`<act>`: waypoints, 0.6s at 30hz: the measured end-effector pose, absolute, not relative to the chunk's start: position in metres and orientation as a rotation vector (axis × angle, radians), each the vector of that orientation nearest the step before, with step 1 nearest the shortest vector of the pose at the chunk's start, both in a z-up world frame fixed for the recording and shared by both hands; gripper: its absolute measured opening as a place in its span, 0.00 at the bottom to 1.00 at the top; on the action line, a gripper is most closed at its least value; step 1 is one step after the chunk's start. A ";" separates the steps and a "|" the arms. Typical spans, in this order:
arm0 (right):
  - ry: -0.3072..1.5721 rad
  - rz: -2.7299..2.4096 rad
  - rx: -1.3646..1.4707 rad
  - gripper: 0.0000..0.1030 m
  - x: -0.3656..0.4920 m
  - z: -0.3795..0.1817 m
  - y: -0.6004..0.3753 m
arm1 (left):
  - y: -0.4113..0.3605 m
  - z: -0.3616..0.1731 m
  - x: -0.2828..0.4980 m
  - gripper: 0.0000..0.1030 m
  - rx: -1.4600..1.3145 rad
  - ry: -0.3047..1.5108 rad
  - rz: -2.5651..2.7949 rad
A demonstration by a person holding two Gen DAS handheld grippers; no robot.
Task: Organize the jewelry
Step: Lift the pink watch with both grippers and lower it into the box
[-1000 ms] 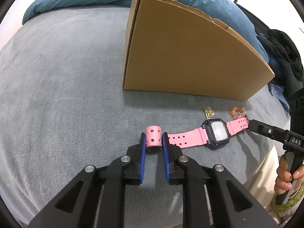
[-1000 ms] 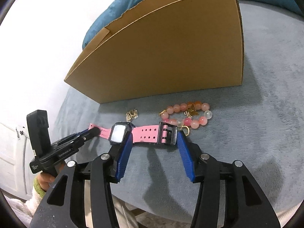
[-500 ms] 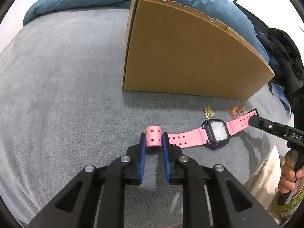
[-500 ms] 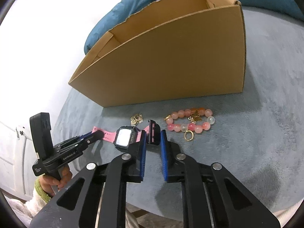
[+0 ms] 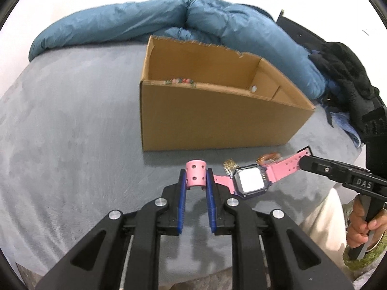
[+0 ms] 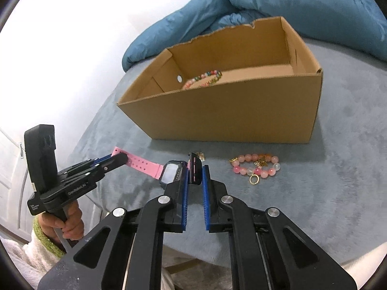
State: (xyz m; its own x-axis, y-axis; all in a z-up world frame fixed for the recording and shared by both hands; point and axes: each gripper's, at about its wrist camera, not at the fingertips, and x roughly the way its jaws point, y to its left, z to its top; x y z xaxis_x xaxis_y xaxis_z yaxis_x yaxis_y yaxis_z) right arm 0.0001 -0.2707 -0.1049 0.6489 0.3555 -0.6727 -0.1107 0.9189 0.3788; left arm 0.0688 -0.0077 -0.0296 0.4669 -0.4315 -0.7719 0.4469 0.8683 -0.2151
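A pink watch with a dark case hangs stretched between my two grippers, just above the grey blanket. My left gripper is shut on the curled, holed end of the strap. My right gripper is shut on the black buckle end; the watch face sits just left of its fingers. In the right wrist view the left gripper clamps the far strap end. A pink bead bracelet and a small gold charm lie on the blanket in front of the open cardboard box.
A beaded bracelet lies inside the box. A blue duvet is bunched behind the box, with dark clothing at the right. The grey blanket spreads wide to the left. A person's hands hold both gripper handles.
The right gripper closed on the buckle end of the strap. Both grippers then rose, lifting the watch off the blanket, so both views now look into the box.
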 end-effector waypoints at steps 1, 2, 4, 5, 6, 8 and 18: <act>0.816 0.263 0.303 0.09 -0.004 -0.099 -0.271 | -0.008 -0.022 0.066 0.14 0.016 0.929 -0.547; 0.807 0.256 0.287 0.09 -0.007 -0.095 -0.270 | -0.007 -0.017 0.064 0.14 0.012 0.920 -0.555; 0.768 0.245 0.250 0.09 -0.016 -0.079 -0.270 | -0.007 0.003 0.059 0.14 0.001 0.890 -0.576; 0.752 0.249 0.246 0.09 -0.019 -0.071 -0.271 | -0.008 0.016 0.056 0.14 -0.001 0.866 -0.591; 0.730 0.251 0.238 0.09 -0.022 -0.060 -0.272 | -0.010 0.025 0.055 0.14 -0.001 0.849 -0.600; 0.688 0.258 0.220 0.09 -0.023 -0.040 -0.274 | -0.016 0.047 0.057 0.14 0.013 0.810 -0.608; 0.741 0.266 0.273 0.09 0.073 0.010 -0.307 | -0.063 0.078 0.148 0.14 0.028 0.814 -0.592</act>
State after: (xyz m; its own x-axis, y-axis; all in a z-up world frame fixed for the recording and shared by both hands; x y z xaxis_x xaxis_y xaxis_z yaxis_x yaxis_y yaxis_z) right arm 0.0727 -0.3074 0.0097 0.7079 0.3315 -0.6237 -0.1405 0.9315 0.3355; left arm 0.1478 -0.0631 0.0783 0.5350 -0.4865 -0.6907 0.5075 0.8387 -0.1976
